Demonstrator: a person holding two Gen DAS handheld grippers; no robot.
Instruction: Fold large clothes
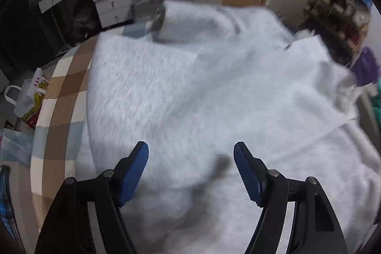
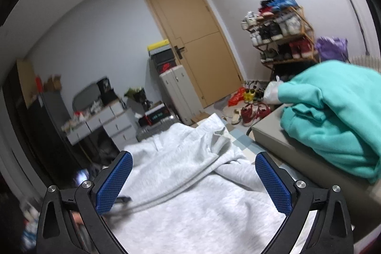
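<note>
1. The grey sweatshirt [image 1: 202, 87] lies spread over the checked bed cover [image 1: 59, 97], a sleeve folded across on the right; grabbing a single layer would likely drag that fold loose.
2. It lies beneath both grippers; left gripper [image 1: 191, 170] and right gripper [image 2: 193, 180] hover spread, holding nothing.
3. A teal garment [image 2: 333, 116] sits far right.

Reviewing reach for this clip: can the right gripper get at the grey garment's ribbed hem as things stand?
Probably yes. The right gripper is open, and the ribbed hem of the grey garment runs between its fingers with nothing covering it.
</note>
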